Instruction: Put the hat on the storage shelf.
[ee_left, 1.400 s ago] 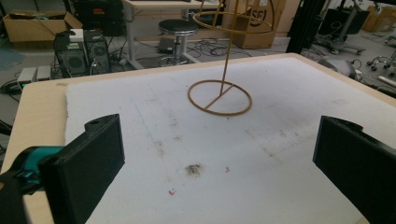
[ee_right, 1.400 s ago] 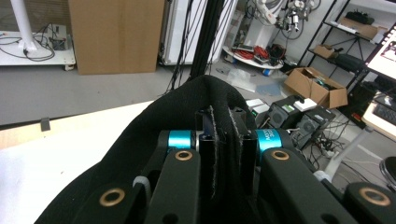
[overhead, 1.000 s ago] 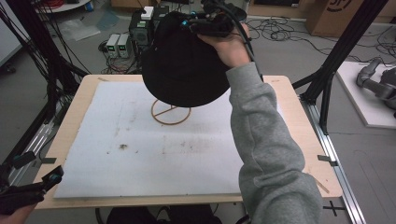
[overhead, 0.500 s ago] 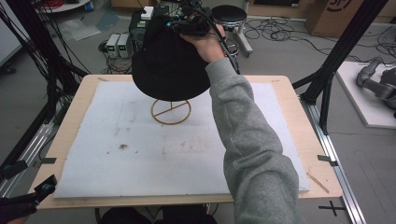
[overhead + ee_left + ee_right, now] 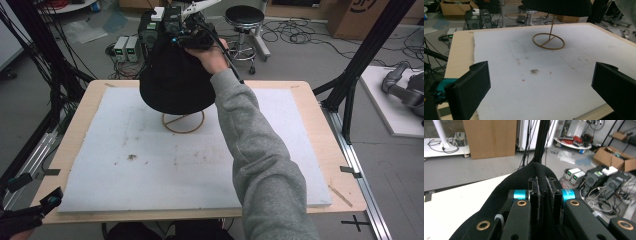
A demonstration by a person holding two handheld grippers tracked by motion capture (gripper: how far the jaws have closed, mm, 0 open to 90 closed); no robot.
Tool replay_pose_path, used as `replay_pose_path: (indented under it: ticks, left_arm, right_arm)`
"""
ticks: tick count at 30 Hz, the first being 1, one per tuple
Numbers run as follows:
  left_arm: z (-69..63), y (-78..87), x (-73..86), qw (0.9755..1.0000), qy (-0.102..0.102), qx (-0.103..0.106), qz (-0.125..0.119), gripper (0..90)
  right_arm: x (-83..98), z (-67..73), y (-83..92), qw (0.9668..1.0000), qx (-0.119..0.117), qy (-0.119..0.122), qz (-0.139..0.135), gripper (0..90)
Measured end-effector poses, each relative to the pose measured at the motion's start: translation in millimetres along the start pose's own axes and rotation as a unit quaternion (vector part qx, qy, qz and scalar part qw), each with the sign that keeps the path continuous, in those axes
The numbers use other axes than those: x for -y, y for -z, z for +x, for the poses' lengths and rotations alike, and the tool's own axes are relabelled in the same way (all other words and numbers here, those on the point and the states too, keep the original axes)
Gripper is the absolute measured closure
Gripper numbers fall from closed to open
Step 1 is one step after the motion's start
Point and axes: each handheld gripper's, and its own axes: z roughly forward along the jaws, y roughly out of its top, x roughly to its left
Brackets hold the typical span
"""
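Pinching the crown of the black hat (image 5: 176,80), the right gripper (image 5: 543,195) hung it above the wire stand (image 5: 183,121) — not seated yet; the left gripper (image 5: 541,82) idled, spread.

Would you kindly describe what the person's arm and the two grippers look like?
The right arm wears a grey knitted sleeve. The right gripper has black jaws on black linkage arms with brass-coloured pivot rings and blue metal collars; a black cable trails from it. The left gripper has two blocky matte black jaws and a teal part beside them.
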Motion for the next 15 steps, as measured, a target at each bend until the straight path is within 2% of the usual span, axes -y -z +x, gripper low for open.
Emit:
replay_pose_path:
  ticks: [5,11,13,15]
  left_arm:
    - [-0.2,-4.2,1.5,1.0000,0.002,0.003,0.005,2.4]
    - [-1.0,-8.9,1.5,0.9999,0.002,0.007,0.008,2.4]
    - [-0.8,-10.7,1.5,0.9999,0.002,0.008,0.009,2.4]
    - [-1.0,-13.1,1.3,0.9999,0.001,0.010,0.010,2.4]
  right_arm:
    - [21.9,-3.1,-9.6,0.9996,-0.011,-0.026,0.001,83.8]
    - [34.5,-2.9,-15.0,0.9988,-0.018,-0.045,-0.004,80.1]
    - [34.5,-2.7,-14.7,0.9991,-0.013,-0.041,-0.004,69.3]
    - [33.7,-2.7,-12.6,0.9988,-0.010,-0.047,-0.009,50.1]
